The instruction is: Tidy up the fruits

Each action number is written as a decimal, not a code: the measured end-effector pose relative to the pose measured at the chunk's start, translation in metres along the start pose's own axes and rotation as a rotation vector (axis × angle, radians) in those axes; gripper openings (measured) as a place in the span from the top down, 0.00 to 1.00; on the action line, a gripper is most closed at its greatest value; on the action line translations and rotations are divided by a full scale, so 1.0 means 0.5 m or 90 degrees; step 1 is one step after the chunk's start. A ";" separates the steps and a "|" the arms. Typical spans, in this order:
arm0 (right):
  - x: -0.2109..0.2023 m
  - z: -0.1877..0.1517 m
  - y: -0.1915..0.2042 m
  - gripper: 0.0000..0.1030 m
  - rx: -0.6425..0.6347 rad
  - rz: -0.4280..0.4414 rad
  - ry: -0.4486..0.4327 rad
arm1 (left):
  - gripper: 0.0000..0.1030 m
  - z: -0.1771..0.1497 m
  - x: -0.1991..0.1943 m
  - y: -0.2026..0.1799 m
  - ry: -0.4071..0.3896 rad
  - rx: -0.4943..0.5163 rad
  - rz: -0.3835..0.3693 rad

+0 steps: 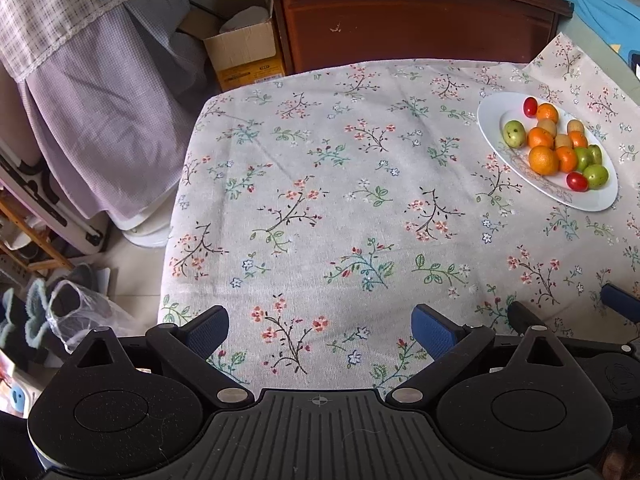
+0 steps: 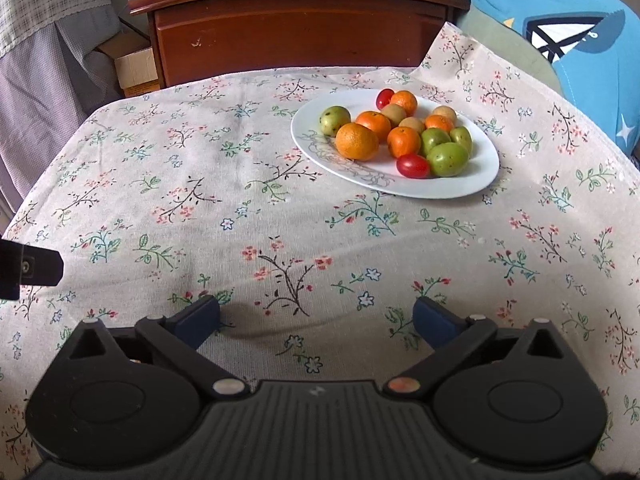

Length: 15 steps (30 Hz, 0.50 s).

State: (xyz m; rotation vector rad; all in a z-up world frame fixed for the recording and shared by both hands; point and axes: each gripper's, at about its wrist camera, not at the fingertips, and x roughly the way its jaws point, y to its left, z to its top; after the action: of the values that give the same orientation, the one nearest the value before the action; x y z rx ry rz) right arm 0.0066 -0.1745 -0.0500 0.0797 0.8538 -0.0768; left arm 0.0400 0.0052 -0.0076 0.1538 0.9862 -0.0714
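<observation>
A white oval plate point(image 2: 460, 184) sits on the floral tablecloth point(image 2: 200, 200) at the far right and holds several fruits: oranges point(image 2: 357, 141), green fruits point(image 2: 447, 159), red cherry tomatoes point(image 2: 412, 166) and small tan fruits point(image 2: 393, 113). The plate point(image 1: 492, 120) also shows at the far right in the left wrist view. My right gripper point(image 2: 316, 322) is open and empty, low over the cloth, well short of the plate. My left gripper point(image 1: 320, 332) is open and empty near the table's front edge, left of the plate.
A brown wooden cabinet point(image 2: 296, 28) stands behind the table. A cardboard box point(image 1: 240, 52) and hanging purple cloth point(image 1: 92, 128) are at the left. A blue cushion point(image 2: 580, 40) lies at the right. Slippers and a plastic bag point(image 1: 76, 312) lie on the floor.
</observation>
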 end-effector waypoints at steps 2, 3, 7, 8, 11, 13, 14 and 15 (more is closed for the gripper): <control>0.006 0.007 0.002 0.01 0.000 0.002 -0.001 | 0.04 0.000 0.004 -0.001 0.005 0.002 0.004; 0.010 0.010 0.002 0.01 0.000 0.001 -0.001 | 0.04 0.000 0.004 -0.001 0.005 0.002 0.000; 0.017 0.023 0.006 0.01 -0.008 0.002 0.014 | 0.04 0.000 0.008 -0.002 0.009 0.002 -0.003; 0.018 0.027 0.006 0.01 -0.010 0.004 0.022 | 0.04 0.000 0.009 -0.001 0.009 0.001 -0.002; 0.023 0.032 0.005 0.01 -0.030 0.015 0.032 | 0.04 -0.001 0.012 0.002 0.010 -0.002 0.005; 0.026 0.033 0.003 0.01 -0.050 0.027 0.028 | 0.04 -0.001 0.014 0.003 0.014 -0.003 0.005; 0.028 0.035 0.002 0.01 -0.055 0.031 0.028 | 0.04 -0.001 0.014 0.003 0.014 -0.003 0.004; 0.028 0.036 0.004 0.01 -0.070 0.035 0.024 | 0.04 -0.002 0.014 0.002 0.012 -0.002 0.004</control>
State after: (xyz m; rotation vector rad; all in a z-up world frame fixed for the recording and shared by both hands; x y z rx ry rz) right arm 0.0295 -0.1750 -0.0490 0.0018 0.8909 0.0237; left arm 0.0434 0.0066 -0.0137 0.1547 1.0049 -0.0635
